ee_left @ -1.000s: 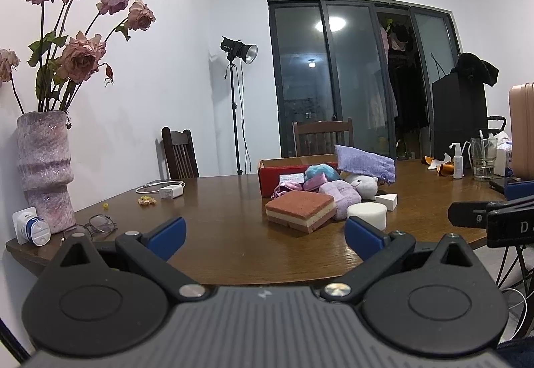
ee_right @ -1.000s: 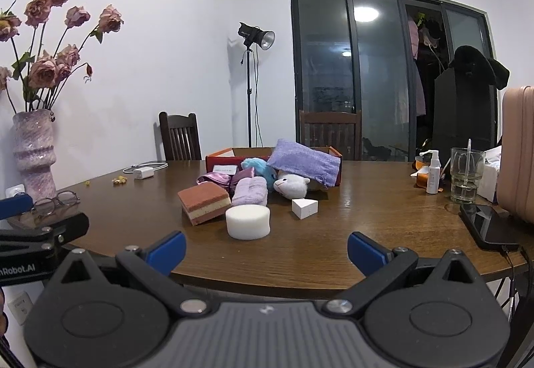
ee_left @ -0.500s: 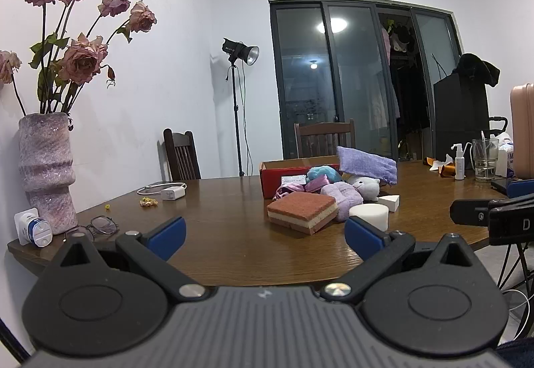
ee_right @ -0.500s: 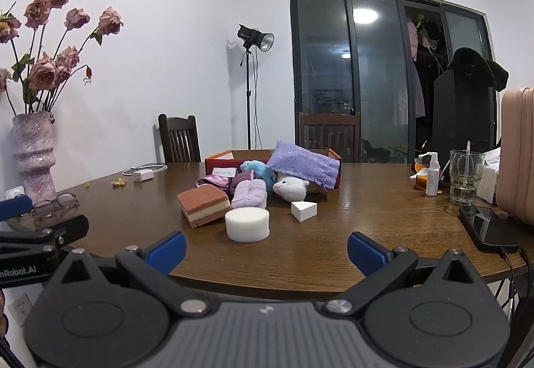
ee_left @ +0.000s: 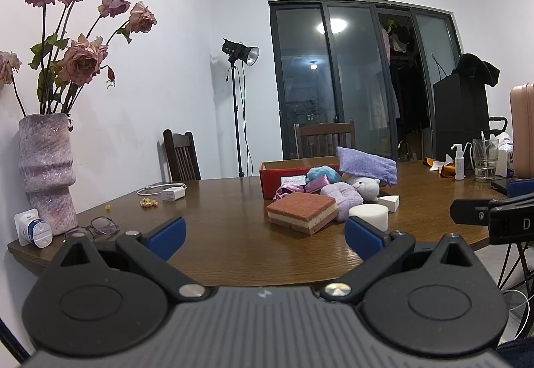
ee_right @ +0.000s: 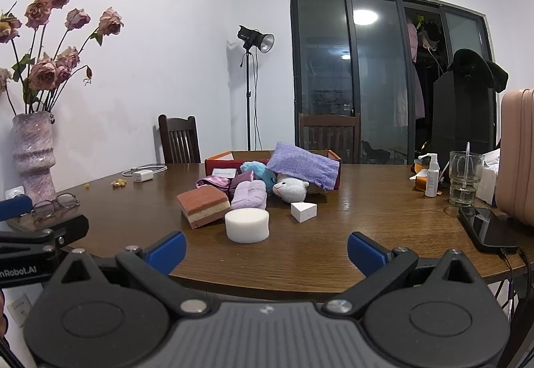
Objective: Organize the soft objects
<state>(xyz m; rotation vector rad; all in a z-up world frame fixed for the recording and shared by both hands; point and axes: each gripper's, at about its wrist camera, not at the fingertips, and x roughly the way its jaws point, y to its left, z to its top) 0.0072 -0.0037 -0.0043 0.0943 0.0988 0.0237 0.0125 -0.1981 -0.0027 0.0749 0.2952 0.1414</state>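
only the right wrist view shows the glossy black phone (ee_right: 488,229); left gripper (ee_left: 265,236) and right gripper (ee_right: 266,249) gape wide, empty; round white foam sponge (ee_right: 247,225) beside layered square sponge (ee_right: 203,205).

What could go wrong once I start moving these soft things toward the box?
1. The purple pouch leans tilted over the red box rim; nudging the plush sheep below may topple it.
2. The sponge, foam cylinder and rolled towel sit tightly grouped, so open fingers may push a neighbour.
3. The glass and phone lie on the right gripper's side; a wide swing could hit them.
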